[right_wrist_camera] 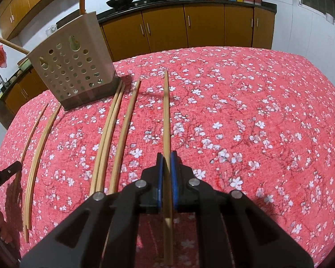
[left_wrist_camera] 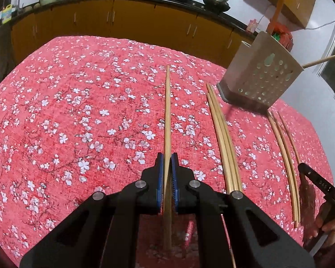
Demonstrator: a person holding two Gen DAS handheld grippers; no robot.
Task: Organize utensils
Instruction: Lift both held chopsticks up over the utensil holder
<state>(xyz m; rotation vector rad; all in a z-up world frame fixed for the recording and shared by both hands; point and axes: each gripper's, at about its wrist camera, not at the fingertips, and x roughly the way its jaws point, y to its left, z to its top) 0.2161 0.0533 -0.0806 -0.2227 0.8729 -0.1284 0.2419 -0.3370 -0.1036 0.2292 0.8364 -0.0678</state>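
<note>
In the left wrist view, the left hand-held gripper (left_wrist_camera: 166, 156) is clamped on one chopstick (left_wrist_camera: 167, 111), which points straight ahead over the red flowered cloth (left_wrist_camera: 78, 111) on the counter. To its right three chopsticks (left_wrist_camera: 221, 129) lie side by side, touching. Further right stands the perforated holder (left_wrist_camera: 261, 76), with three more sticks (left_wrist_camera: 283, 147) beyond it.

In the right wrist view, a far-left bundle (right_wrist_camera: 39, 145) lies beside the holder (right_wrist_camera: 73, 71). Next come a touching pair (right_wrist_camera: 109, 129) and a single stick (right_wrist_camera: 126, 129). The right hand-held gripper (right_wrist_camera: 166, 156) is closed on a second chopstick (right_wrist_camera: 166, 111), also pointing ahead.
</note>
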